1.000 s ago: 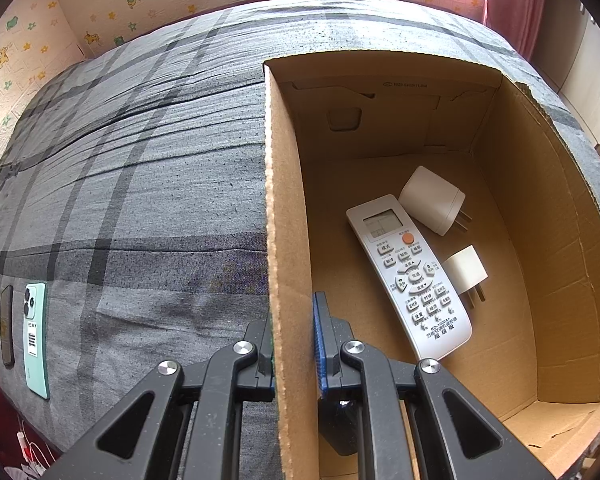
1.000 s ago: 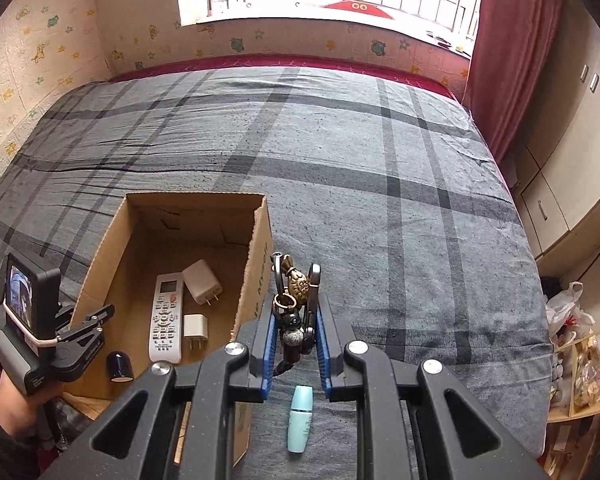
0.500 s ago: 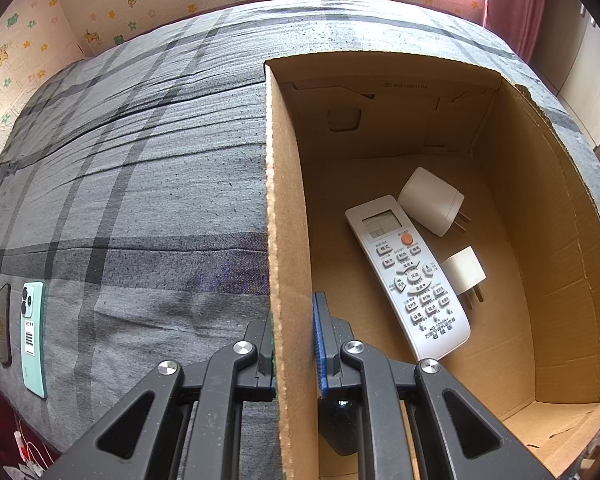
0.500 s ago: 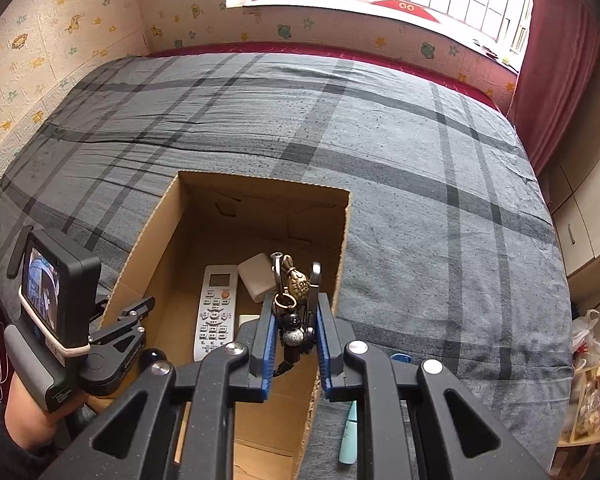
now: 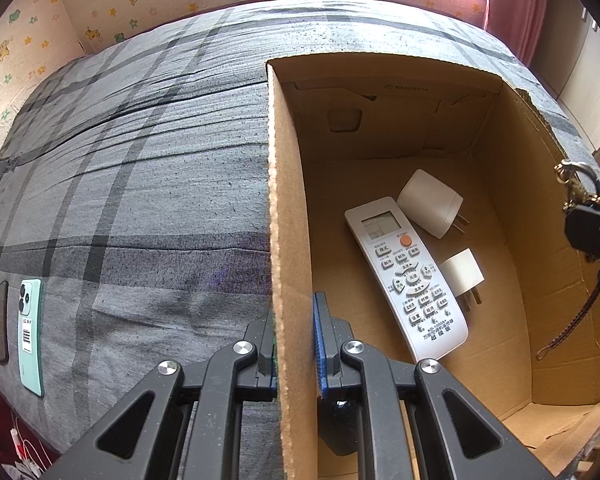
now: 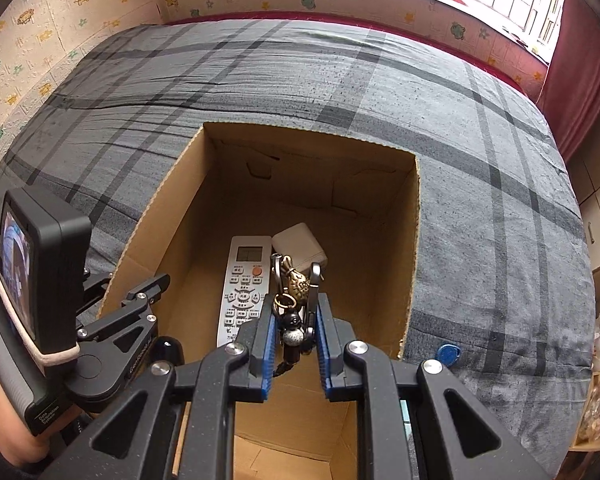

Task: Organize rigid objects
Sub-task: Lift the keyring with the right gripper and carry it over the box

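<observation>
My right tongs (image 6: 294, 334) are squeezed shut on a bunch of keys (image 6: 294, 296), with a brown charm and little beads hanging between the blue pads. I hold them right over the open cardboard box (image 6: 414, 248), pointing down into it. My left tongs (image 5: 294, 344) are shut tight too, pinching the left wall of the box (image 5: 284, 208) so that it does not slide on the bed (image 5: 140, 168). Down on the box floor I can see a white remote (image 5: 406, 276), a big white plug (image 5: 430, 204) touching the top of the remote, and a small white plug (image 5: 462, 276) just beside the remote. There is also something dark and round in the near corner under my left tongs, but I cannot tell what it is. Outside the box, a blue tag (image 6: 446, 354) lies on the bed close to the right wall, and a green phone (image 5: 30, 332) and a dark flat thing (image 5: 1, 320) lie far off to the left. I think the keys go in next. What could go wrong is this. The keys have a long cord (image 5: 576, 320) that swings, so it could catch on my pads when I let go, and then the keys would hang there and not fall. If I let go from this high up, the keys could bang on the remote. If my left tongs slip, the box could tip on the soft bed.
</observation>
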Demonstrator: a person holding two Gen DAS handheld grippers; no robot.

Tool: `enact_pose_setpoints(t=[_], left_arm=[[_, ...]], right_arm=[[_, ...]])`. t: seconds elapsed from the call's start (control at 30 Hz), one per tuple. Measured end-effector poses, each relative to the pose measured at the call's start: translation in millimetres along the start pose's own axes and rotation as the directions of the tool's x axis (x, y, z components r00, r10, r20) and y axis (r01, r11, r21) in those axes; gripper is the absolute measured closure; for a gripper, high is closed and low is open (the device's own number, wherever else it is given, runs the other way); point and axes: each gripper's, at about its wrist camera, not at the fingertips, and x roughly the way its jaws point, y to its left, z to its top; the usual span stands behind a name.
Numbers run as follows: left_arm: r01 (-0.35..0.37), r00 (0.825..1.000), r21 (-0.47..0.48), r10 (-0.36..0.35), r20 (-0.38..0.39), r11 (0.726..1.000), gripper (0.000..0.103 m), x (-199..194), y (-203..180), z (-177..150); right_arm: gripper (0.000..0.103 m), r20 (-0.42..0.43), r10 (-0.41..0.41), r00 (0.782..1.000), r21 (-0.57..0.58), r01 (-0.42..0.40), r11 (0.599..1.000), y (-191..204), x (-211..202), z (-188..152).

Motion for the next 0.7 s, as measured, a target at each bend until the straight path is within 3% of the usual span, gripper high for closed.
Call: enact_pose_setpoints(t=[0.3, 0.7], left_arm=[[-0.002, 1.000, 0.002, 0.002, 0.002, 1.000, 0.089, -0.7, -1.3, -0.4], [-0.004, 1.000, 0.003, 0.004, 0.004, 1.000, 0.089, -1.7, -1.7, -1.0]], right_arm=[[0.086, -0.114, 0.004, 0.993, -0.003, -0.004, 1.000, 14.2, 43.7, -16.9], [0.085, -0.267, -0.001, 0.964, -0.004, 0.000, 1.000, 17.7, 85.7, -36.6]])
